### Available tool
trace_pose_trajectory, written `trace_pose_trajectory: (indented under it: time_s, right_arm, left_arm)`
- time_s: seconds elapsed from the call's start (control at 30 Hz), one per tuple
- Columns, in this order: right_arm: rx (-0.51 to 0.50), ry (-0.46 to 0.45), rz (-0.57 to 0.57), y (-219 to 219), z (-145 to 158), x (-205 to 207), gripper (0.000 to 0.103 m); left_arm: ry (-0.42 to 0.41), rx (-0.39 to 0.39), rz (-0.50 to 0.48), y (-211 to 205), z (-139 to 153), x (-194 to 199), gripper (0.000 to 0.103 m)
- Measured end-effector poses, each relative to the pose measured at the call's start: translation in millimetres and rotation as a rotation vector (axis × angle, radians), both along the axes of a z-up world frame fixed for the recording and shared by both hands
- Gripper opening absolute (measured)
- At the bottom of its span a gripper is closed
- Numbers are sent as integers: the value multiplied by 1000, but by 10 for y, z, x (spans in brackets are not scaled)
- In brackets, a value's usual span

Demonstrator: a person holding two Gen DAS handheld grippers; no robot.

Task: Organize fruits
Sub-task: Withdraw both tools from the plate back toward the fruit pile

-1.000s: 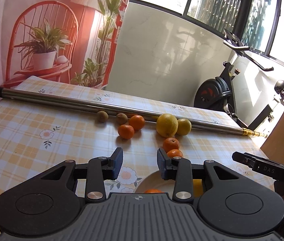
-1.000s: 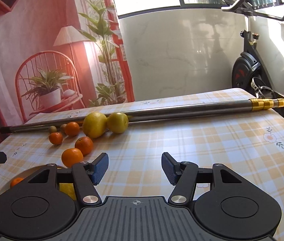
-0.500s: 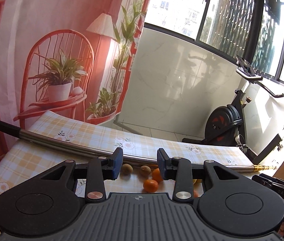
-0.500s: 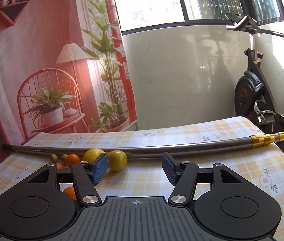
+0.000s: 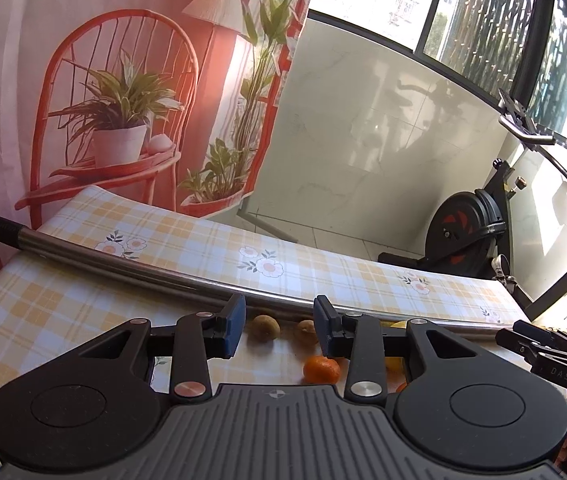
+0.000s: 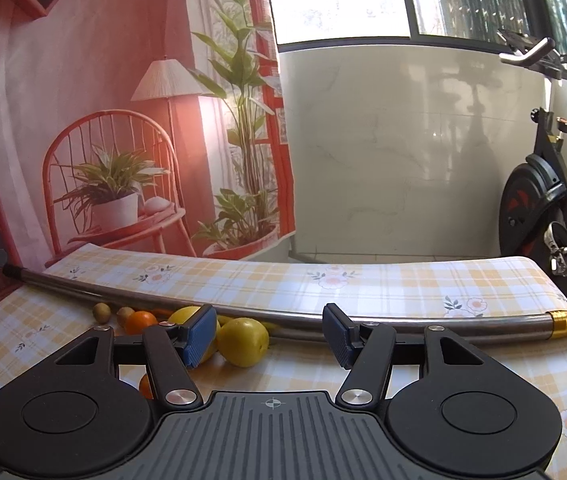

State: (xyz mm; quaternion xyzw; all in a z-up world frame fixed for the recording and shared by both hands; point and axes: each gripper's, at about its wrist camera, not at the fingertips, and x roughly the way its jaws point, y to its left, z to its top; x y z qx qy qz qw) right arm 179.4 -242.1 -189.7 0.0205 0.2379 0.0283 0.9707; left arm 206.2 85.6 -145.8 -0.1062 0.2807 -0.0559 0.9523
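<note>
Hovering empty, jaws parted, left hand-held gripper (image 5: 279,326) and right hand-held gripper (image 6: 269,336); firm, round yellow fruit (image 6: 243,342) probably rolls; best pinched across its middle.

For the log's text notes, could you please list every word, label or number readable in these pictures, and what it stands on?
"DAS": on the black right gripper, seen at the right edge of the left wrist view; the letters are small and there may be more of them, hidden.
No other text is readable: the gripper bodies bear only a crosshair mark, and the tablecloth and backdrop show no words.
</note>
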Motion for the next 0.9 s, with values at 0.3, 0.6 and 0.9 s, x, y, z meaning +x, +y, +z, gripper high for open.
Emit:
trace_pose_trajectory:
  time_s: [0.3,0.6,0.9]
  right_arm:
    - [-83,64,49,142,-307,540,55]
    - [-136,104,109,282,-510,790,47]
    - [-66,129,166,204,-481,699,23]
  left_arm:
    - [50,1,-18,-72,-193,284,39]
    - [88,7,-35,-104,-319,429,39]
    - [97,22,-47,-127,-357,422,39]
